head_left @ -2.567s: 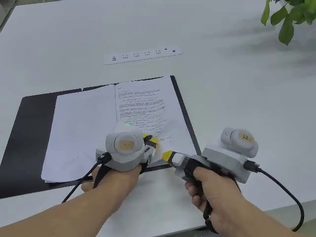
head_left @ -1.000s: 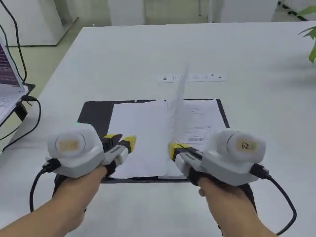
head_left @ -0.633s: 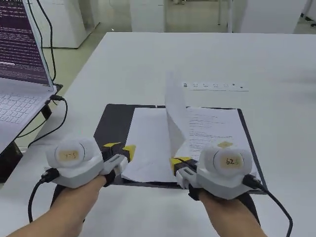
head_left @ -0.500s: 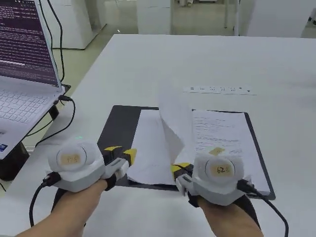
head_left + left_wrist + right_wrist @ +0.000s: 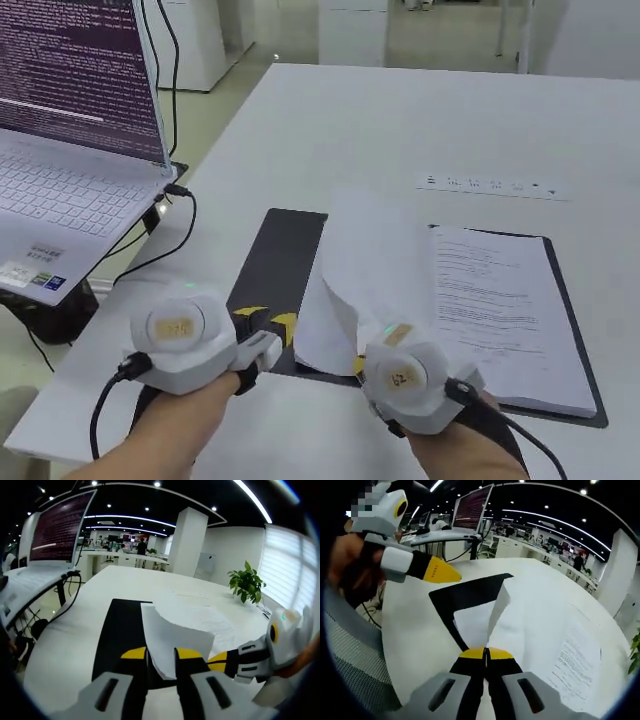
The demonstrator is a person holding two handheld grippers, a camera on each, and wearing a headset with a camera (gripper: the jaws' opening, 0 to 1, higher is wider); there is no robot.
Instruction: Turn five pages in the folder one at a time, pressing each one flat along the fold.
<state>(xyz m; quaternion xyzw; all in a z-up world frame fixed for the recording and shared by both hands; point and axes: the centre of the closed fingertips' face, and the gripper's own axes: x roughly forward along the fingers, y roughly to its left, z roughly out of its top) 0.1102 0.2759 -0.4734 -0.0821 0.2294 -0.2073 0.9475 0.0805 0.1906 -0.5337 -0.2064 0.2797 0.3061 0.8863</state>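
Workbench (image 5: 400,130): page (image 5: 368,262) seemingly farther left.

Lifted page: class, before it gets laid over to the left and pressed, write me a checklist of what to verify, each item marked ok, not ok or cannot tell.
1. The right gripper is shut on the lower edge of the page: ok.
2. Just one page pinched: cannot tell.
3. The left gripper is open, free for pressing: ok.
4. Left cover of the folder bare where visible: ok.
5. Page flat along the fold: not ok, it curls in the air.
6. The cable lies apart from the folder: ok.
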